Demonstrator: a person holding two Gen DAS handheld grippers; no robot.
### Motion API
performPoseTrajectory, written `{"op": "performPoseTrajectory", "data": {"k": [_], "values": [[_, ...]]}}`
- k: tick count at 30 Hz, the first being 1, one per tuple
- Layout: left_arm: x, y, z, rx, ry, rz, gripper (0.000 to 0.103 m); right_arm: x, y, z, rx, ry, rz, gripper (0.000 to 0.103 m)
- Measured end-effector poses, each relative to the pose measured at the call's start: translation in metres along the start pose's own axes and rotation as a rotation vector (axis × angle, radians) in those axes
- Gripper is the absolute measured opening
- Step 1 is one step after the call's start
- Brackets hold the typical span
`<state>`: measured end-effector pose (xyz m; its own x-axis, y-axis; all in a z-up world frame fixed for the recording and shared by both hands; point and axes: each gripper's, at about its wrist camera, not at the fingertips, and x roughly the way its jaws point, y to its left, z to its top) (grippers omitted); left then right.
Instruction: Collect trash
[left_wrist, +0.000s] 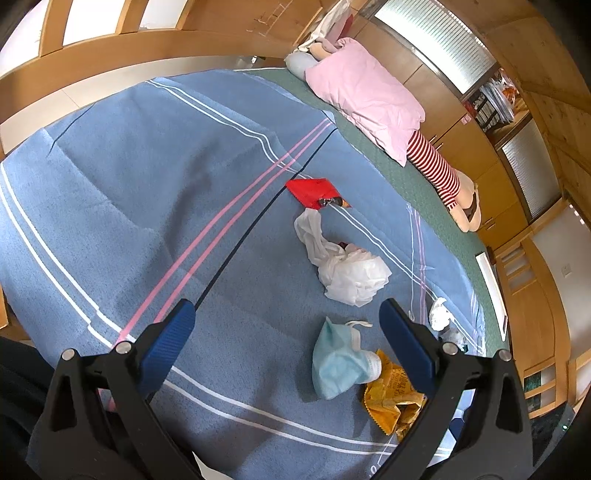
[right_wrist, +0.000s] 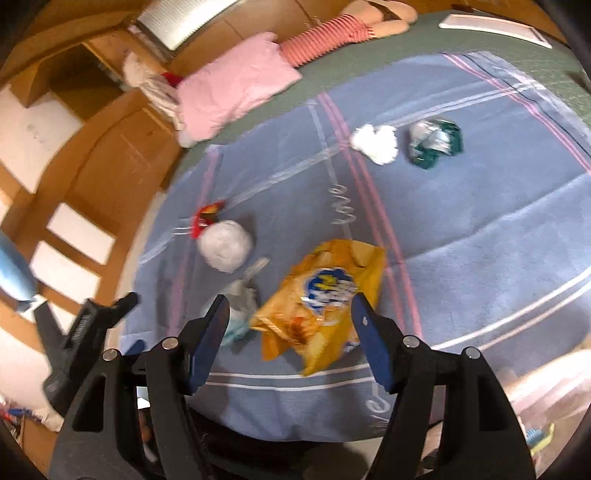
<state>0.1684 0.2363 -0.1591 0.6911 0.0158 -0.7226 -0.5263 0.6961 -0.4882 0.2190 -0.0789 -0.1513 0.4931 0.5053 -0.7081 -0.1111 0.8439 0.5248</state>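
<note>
**Right wrist view: jaws wide over yellow snack bag, nothing gripped**

Right gripper (right_wrist: 288, 332) has its fingers spread wide, straddling the yellow snack bag (right_wrist: 325, 299) without touching it. Looks like a lineup for a pinch; the bag lies crumpled, flat on the blue blanket (right_wrist: 480, 240), so the pads likely need to come down on a raised fold. Frame is motion-blurred. Bag shows a blue-and-white logo, unreadable. Blanket has stitched script, reads roughly "love".

Left gripper (left_wrist: 288, 332) is also wide and empty, above the blanket, with the light-blue face mask (left_wrist: 336, 365) between its fingers and the same bag just right of it. Yellow print unreadable here.

Further out: white plastic bag (left_wrist: 347, 269), red wrapper (left_wrist: 314, 190), white tissue wad (right_wrist: 375, 142), green-white wrapper (right_wrist: 436, 142). All loose, none collected. Pink pillow (left_wrist: 365, 99) sits at the far edge.
</note>
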Motion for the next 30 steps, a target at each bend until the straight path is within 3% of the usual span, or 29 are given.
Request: {"op": "performPoseTrajectory", "data": {"k": [6, 13, 15, 19, 25, 30], "values": [[0.006, -0.008, -0.004, 0.042, 0.035, 0.008, 0.099, 0.033, -0.018, 0.000, 0.070, 0.101, -0.112, 0.067], [0.021, -0.024, -0.015, 0.150, 0.120, 0.013, 0.099, 0.069, 0.006, -0.008, -0.049, 0.169, -0.196, 0.066], [0.022, -0.025, -0.016, 0.158, 0.117, 0.019, 0.099, 0.073, 0.011, -0.010, -0.074, 0.169, -0.203, 0.054], [0.024, -0.027, -0.018, 0.169, 0.129, 0.027, 0.099, 0.072, 0.019, -0.014, -0.131, 0.142, -0.236, 0.038], [0.025, -0.031, -0.021, 0.205, 0.126, 0.041, 0.099, 0.065, 0.016, -0.015, -0.116, 0.115, -0.236, 0.028], [0.026, -0.034, -0.021, 0.224, 0.117, 0.045, 0.099, 0.047, 0.007, -0.011, -0.071, 0.046, -0.239, 0.026]]}}
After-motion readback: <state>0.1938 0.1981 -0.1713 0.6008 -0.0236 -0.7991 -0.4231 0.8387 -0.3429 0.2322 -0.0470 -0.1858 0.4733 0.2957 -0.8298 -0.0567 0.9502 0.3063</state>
